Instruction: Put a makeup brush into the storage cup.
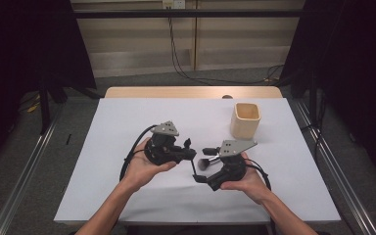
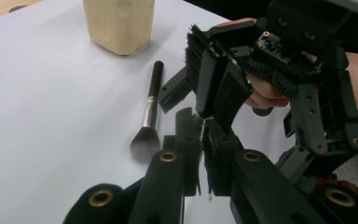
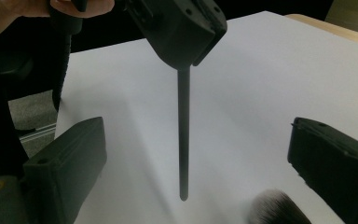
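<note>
My left gripper (image 1: 190,154) is shut on a thin black stick (image 1: 194,169), which hangs straight down from its jaws over the white table (image 1: 127,122). In the right gripper view the stick (image 3: 182,135) drops from the left gripper (image 3: 186,60), and its tip ends just above the table. My right gripper (image 1: 203,165) faces it from the right, open, with its jaws standing wide on either side of the stick. A makeup brush (image 1: 208,161) with a dark handle and fluffy bristles lies on the table beneath the right gripper; the left gripper view shows the brush (image 2: 149,116) lying flat.
A tan wooden cup (image 1: 246,119) stands upright at the back right of the table; in the left gripper view the cup (image 2: 119,21) is beyond the brush. The table's wooden far edge (image 1: 191,92) is behind it. Dark curtains and metal rails flank the table.
</note>
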`<state>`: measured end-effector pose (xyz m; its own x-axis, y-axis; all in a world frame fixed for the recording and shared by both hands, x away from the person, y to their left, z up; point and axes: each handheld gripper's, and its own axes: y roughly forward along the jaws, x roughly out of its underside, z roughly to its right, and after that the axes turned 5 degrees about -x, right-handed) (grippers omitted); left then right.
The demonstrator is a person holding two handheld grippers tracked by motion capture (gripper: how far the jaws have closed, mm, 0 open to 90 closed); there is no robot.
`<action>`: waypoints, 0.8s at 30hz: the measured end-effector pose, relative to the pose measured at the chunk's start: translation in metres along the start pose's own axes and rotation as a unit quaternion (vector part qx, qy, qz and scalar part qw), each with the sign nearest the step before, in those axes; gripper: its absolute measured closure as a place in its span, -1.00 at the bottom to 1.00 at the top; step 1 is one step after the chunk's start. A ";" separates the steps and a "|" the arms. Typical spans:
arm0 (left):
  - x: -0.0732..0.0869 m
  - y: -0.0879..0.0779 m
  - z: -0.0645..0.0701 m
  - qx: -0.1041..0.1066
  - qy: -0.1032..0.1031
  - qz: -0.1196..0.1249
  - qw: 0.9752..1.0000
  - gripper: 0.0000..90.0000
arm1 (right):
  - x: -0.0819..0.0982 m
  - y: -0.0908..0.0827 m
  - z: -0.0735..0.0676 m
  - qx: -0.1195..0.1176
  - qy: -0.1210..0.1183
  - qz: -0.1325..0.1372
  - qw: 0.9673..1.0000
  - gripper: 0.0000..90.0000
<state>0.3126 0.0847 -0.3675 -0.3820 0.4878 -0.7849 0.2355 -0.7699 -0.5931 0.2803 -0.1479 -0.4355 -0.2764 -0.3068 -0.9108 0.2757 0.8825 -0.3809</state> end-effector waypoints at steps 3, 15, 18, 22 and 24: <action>0.001 0.000 -0.001 0.000 -0.003 0.001 1.000 0.90 | -0.001 0.003 -0.001 -0.001 -0.009 0.005 1.000 -0.68; 0.002 0.004 -0.001 0.003 -0.005 0.000 1.000 0.90 | 0.001 0.008 0.003 -0.020 0.011 0.015 1.000 0.30; 0.003 0.005 -0.001 0.004 -0.003 0.000 1.000 0.90 | 0.000 0.007 0.003 -0.015 0.009 0.017 1.000 0.44; 0.003 0.006 -0.001 0.006 -0.004 -0.001 1.000 0.90 | -0.001 0.006 0.002 -0.015 0.009 0.022 1.000 0.55; 0.003 0.007 -0.001 0.006 -0.002 -0.002 1.000 0.90 | 0.000 0.007 0.003 -0.015 0.012 0.023 1.000 0.64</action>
<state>0.3141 0.0815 -0.3739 -0.3874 0.4895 -0.7813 0.2233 -0.7724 -0.5946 0.2852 -0.1430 -0.4383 -0.2872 -0.2578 -0.9225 0.2600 0.9059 -0.3341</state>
